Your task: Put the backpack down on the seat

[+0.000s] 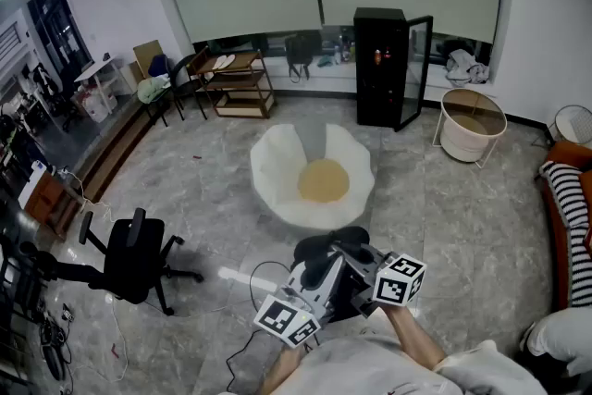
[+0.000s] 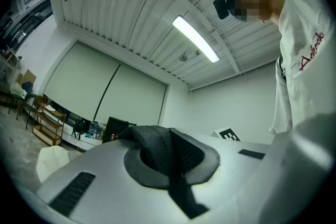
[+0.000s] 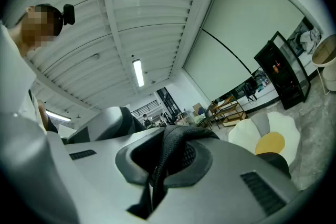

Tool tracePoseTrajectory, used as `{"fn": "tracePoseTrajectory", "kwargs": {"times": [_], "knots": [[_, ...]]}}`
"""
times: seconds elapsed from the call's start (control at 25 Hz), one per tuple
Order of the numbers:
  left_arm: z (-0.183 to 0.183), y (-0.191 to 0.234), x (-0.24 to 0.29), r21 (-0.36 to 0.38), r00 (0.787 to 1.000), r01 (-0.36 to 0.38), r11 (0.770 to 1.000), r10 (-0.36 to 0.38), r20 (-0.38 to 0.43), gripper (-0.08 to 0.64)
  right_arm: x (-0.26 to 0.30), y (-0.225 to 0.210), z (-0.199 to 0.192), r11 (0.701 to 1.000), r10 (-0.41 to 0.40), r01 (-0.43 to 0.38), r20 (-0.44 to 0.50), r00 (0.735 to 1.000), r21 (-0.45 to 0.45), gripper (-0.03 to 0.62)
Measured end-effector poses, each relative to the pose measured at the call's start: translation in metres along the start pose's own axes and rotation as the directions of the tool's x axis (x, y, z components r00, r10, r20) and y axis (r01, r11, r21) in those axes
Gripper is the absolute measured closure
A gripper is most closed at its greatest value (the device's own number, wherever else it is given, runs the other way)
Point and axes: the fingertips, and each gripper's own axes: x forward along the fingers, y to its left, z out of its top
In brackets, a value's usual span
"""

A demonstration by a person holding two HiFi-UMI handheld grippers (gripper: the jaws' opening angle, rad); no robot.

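- Lower centre of the head view: the left gripper (image 1: 310, 282) and the right gripper (image 1: 359, 271) are held side by side, close to the person's body.
- Left gripper view: the jaws are seen closed tight on a black mesh strap (image 2: 160, 150), pinched between the pads.
- Right gripper view: the jaws are likewise clamped on a second mesh strap (image 3: 176, 145), which is folded over the pads.
- Just above the grippers in the head view: the black backpack (image 1: 324, 247) appears to hang by those straps, at the lower edge of the seat but not on it.
- Centre of frame: the flower-shaped seat (image 1: 277, 171), white with a yellow middle, is unoccupied.
- Upper frame: a black cabinet (image 1: 379, 69) and a basket (image 1: 472, 129) are noted well beyond.
- Step judged in hand: the carry to the seat. The backpack is to be brought over the yellow middle and lowered until its weight is taken, and only then released.
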Motion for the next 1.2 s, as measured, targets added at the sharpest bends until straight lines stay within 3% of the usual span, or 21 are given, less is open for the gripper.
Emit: {"fn": "tracePoseTrajectory", "kwargs": {"times": [0.2,0.84,1.2], "knots": [[0.012,0.026,0.013,0.022,1.0,0.004,1.0,-0.005,0.028,0.529,0.028,-0.012,0.017,0.999,0.016,-0.016,0.004,1.0,-0.036,0.563],[0.0,0.047,-0.01,-0.023,0.995,0.094,0.995,-0.094,-0.02,0.529,0.047,-0.015,-0.009,0.995,-0.098,0.098,0.027,0.995,-0.025,0.563],[-0.003,0.064,-0.008,-0.03,0.995,0.091,0.995,-0.092,-0.034,0.529,0.061,-0.026,-0.011,0.995,-0.1,0.101,0.021,0.995,-0.024,0.563]]}}
